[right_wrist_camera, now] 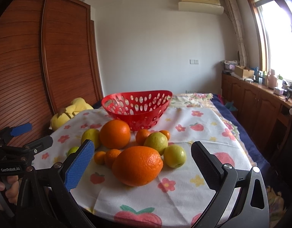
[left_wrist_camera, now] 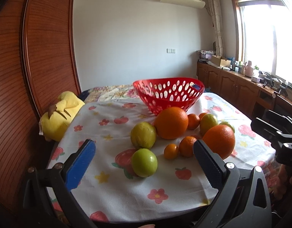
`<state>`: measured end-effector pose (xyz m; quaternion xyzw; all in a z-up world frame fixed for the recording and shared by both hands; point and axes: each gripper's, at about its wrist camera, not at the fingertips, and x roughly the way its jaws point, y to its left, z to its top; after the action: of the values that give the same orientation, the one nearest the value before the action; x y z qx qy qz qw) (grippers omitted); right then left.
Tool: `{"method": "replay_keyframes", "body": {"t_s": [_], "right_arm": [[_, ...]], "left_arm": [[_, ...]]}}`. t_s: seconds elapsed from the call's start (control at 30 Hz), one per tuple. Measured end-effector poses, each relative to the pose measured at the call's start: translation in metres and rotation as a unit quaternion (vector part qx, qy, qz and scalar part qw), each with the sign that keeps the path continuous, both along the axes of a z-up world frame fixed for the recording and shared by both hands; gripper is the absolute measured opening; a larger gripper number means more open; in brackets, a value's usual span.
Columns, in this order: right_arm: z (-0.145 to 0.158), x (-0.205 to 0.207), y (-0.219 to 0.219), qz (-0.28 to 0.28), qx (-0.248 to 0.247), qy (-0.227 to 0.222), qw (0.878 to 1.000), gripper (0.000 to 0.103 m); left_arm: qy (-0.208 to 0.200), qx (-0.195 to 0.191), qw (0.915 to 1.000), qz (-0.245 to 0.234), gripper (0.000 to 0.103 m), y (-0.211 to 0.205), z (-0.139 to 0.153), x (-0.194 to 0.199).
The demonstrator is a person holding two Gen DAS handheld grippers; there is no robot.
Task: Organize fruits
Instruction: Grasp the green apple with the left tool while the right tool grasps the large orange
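A red perforated basket [left_wrist_camera: 168, 95] [right_wrist_camera: 137, 106] stands empty at the back of the table. In front of it lie two large oranges [left_wrist_camera: 171, 123] [right_wrist_camera: 137, 165], several small mandarins [left_wrist_camera: 187, 146] [right_wrist_camera: 112, 157] and several green-yellow fruits [left_wrist_camera: 144, 162] [right_wrist_camera: 174, 156]. My left gripper [left_wrist_camera: 143, 154] is open, above the table's front, with a green fruit between its fingers' line. My right gripper [right_wrist_camera: 143, 160] is open, with the near large orange between its fingers' line. Neither holds anything. The left gripper also shows in the right wrist view [right_wrist_camera: 22, 133].
The table carries a white cloth with flowers and strawberries [left_wrist_camera: 127, 193] [right_wrist_camera: 193, 129]. A yellow plush toy [left_wrist_camera: 60, 114] [right_wrist_camera: 70, 112] lies at the table's left edge beside a wooden wardrobe [left_wrist_camera: 41, 57]. A wooden cabinet [left_wrist_camera: 231, 87] with clutter runs under the window at right.
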<state>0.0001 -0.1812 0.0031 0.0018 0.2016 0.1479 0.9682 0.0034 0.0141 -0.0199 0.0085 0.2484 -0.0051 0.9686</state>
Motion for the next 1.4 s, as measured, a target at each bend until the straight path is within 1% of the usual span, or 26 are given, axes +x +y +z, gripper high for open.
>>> {"method": "replay_keyframes", "body": {"t_s": [0.1, 0.23, 0.43, 0.47, 0.63, 0.9, 1.1, 1.23, 1.4], "right_arm": [[-0.004, 0.003, 0.001, 0.003, -0.002, 0.006, 1.000, 0.103], [-0.013, 0.010, 0.002, 0.015, -0.008, 0.024, 1.000, 0.103], [-0.025, 0.023, 0.008, 0.036, -0.023, 0.046, 0.998, 0.099], [-0.028, 0.026, 0.009, 0.040, -0.027, 0.051, 0.998, 0.097], [-0.038, 0.041, 0.013, 0.050, -0.034, 0.078, 0.995, 0.097], [-0.050, 0.056, 0.020, 0.060, -0.042, 0.099, 0.992, 0.098], [-0.056, 0.063, 0.026, 0.071, -0.050, 0.107, 0.990, 0.101], [-0.061, 0.066, 0.031, 0.076, -0.064, 0.116, 0.988, 0.101], [-0.066, 0.070, 0.035, 0.073, -0.084, 0.117, 0.987, 0.103]], "left_arm": [[0.007, -0.003, 1.0000, 0.000, 0.103, 0.006, -0.008, 0.004], [0.027, -0.016, 0.9995, -0.002, 0.103, 0.016, -0.021, 0.015], [0.048, -0.015, 0.9987, -0.008, 0.102, 0.023, -0.038, 0.027], [0.051, -0.015, 0.9985, -0.010, 0.102, 0.023, -0.039, 0.028], [0.069, -0.024, 0.9970, -0.027, 0.101, 0.023, -0.048, 0.038], [0.088, -0.034, 0.9949, -0.037, 0.101, 0.024, -0.057, 0.045], [0.095, -0.043, 0.9933, -0.050, 0.096, 0.024, -0.060, 0.048], [0.098, -0.043, 0.9928, -0.055, 0.093, 0.023, -0.061, 0.054], [0.106, -0.041, 0.9916, -0.061, 0.086, 0.021, -0.063, 0.060]]}}
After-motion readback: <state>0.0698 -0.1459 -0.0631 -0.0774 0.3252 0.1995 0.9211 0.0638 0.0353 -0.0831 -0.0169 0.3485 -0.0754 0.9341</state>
